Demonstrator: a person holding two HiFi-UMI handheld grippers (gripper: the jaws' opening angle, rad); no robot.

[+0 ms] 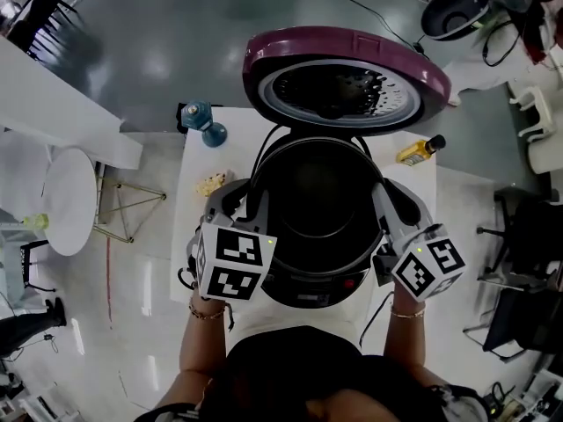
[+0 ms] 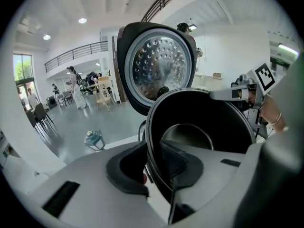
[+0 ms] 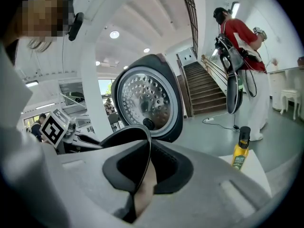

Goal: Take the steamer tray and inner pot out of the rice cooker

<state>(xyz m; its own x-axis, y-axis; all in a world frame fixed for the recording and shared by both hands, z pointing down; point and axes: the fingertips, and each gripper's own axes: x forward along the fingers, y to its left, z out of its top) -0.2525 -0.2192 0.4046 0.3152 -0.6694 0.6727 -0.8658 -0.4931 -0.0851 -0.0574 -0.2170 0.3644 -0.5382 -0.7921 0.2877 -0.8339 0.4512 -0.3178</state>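
The rice cooker (image 1: pixel 310 290) stands on a white table (image 1: pixel 195 222) with its purple lid (image 1: pixel 345 76) swung up at the back. Its black inner pot (image 1: pixel 317 202) is held at the rim from both sides. On the pot's left rim my left gripper (image 1: pixel 237 196) is shut; in the left gripper view the pads (image 2: pixel 124 170) clamp the pot wall (image 2: pixel 204 118). My right gripper (image 1: pixel 387 199) is shut on the right rim, and the thin rim (image 3: pixel 135 141) runs between its pads (image 3: pixel 166 167). The pot looks empty inside.
A blue object (image 1: pixel 204 123) sits at the table's far left corner, a pale wrapper (image 1: pixel 211 183) beside the cooker, and a yellow bottle (image 1: pixel 420 150) at the far right. A round white table (image 1: pixel 69 200) stands left. A person in red (image 3: pixel 242 37) stands beyond.
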